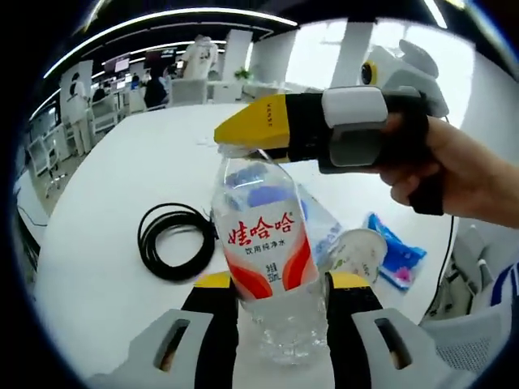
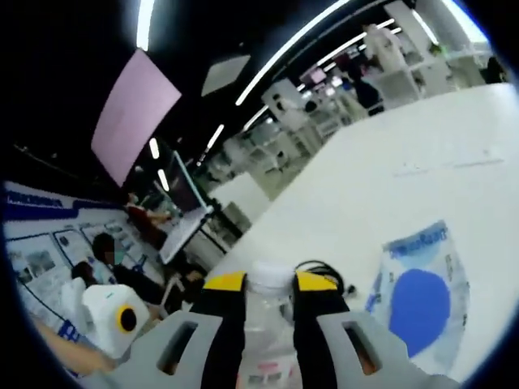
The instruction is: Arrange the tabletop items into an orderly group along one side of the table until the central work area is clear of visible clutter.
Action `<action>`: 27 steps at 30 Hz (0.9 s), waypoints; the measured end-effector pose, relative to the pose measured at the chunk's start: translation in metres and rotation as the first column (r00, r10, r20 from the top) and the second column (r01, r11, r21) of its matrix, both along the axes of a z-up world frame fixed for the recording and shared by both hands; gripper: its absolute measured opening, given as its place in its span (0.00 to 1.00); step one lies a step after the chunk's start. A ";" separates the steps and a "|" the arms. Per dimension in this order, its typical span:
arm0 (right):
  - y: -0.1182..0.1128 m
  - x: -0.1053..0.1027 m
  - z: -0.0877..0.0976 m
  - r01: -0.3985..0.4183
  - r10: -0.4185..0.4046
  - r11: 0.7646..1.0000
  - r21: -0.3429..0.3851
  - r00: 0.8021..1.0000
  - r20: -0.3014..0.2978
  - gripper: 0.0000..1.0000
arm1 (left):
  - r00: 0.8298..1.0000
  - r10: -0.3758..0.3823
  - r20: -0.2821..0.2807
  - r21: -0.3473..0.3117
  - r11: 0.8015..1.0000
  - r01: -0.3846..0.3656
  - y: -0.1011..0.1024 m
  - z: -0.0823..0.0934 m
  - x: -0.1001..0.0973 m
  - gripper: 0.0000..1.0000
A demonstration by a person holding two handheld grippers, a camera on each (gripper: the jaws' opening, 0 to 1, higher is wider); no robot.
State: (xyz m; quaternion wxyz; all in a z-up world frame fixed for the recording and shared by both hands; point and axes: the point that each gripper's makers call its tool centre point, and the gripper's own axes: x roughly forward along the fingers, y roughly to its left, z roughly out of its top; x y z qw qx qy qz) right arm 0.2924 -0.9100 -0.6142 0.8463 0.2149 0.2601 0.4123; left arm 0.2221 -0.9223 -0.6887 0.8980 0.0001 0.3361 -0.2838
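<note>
Left gripper (image 1: 280,293) pinches the water bottle's (image 1: 266,243) body, right gripper (image 2: 268,285) its cap (image 2: 268,276) — bottle upright near table (image 1: 146,154) edge; cable coil (image 1: 172,241) left, cup (image 1: 357,251) right, far tabletop open.

Water bottle (image 1: 270,251) label — red "娃哈哈", smaller print too small to read

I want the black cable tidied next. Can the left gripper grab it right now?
Probably not yet. The left gripper is shut on the water bottle, so its jaws are full. The black cable lies uncovered on the table beside it.
</note>
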 end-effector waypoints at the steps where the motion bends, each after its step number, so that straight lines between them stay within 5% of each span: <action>1: 0.000 -0.001 0.005 -0.005 0.005 1.000 0.000 1.000 0.022 0.17 | 1.000 -0.002 0.007 0.002 1.000 0.002 0.000 0.002 0.000 0.39; 9: 0.004 -0.008 0.037 -0.025 0.030 0.999 -0.025 0.978 0.206 0.17 | 0.997 0.002 0.082 0.028 1.000 -0.004 0.002 0.021 0.009 0.38; 14: 0.009 -0.010 0.050 -0.035 0.042 0.999 -0.034 0.963 0.266 0.17 | 0.992 0.017 0.122 0.042 0.999 -0.023 0.011 0.029 0.016 0.37; 19: 0.020 -0.008 0.068 -0.064 0.085 0.996 -0.067 0.913 0.399 0.17 | 0.985 0.046 0.164 0.033 0.998 -0.052 0.018 0.041 0.032 0.36; 27: 0.026 0.012 0.075 -0.066 0.100 0.994 -0.092 0.898 0.430 0.17 | 0.979 0.038 0.201 0.031 0.999 -0.045 0.023 0.047 0.057 0.36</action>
